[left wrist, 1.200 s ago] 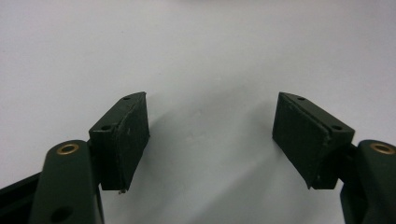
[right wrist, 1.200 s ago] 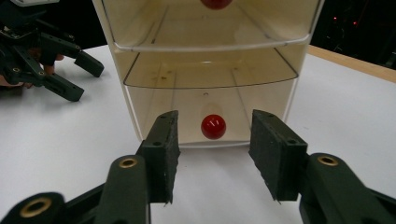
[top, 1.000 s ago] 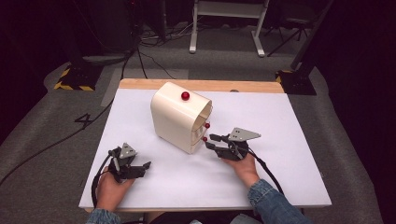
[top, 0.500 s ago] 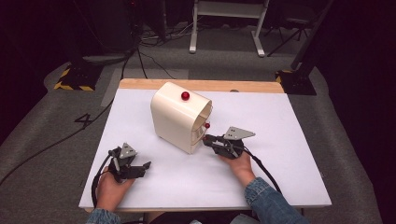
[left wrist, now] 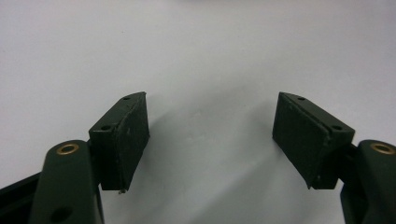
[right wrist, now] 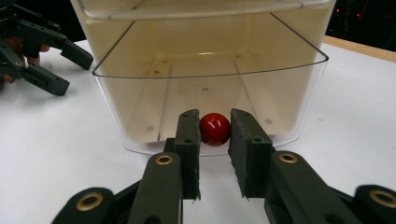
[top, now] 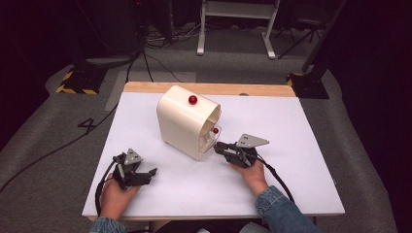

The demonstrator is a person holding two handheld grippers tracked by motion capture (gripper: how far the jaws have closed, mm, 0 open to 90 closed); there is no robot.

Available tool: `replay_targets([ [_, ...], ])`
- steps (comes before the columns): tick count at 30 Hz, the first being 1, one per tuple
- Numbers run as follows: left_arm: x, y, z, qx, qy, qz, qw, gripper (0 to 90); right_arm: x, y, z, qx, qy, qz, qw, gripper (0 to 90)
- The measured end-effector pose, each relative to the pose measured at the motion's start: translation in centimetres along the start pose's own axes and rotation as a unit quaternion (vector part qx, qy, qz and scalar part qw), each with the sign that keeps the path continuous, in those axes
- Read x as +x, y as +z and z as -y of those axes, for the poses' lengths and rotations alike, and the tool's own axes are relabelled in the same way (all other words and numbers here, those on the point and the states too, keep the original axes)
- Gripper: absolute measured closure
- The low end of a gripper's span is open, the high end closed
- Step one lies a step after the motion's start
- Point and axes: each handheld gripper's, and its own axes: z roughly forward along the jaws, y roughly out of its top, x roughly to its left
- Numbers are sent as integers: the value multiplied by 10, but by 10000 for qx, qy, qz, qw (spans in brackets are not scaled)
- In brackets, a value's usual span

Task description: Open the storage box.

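One red knob [right wrist: 215, 129] on clear drawer [right wrist: 205, 74] front, low in cream cabinet [top: 182, 124], is clamped by right gripper [right wrist: 215, 140]. Drawer seemingly not yet pulled out fully. Left gripper [left wrist: 210, 135] is held agape, idle, on table [top: 301, 126].

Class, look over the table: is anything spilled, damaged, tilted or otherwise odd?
Nothing stands out. The cream drawer cabinet stands upright on the white table. Its clear lower drawer is partly pulled out, with the right gripper closed on its red knob. The left gripper is open.
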Motion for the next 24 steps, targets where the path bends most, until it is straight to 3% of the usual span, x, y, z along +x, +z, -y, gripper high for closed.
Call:
replay_targets([
  [24,0,0,0,-3,-5,-1,10000,274,0,-79,18,81,51,60,9999,741],
])
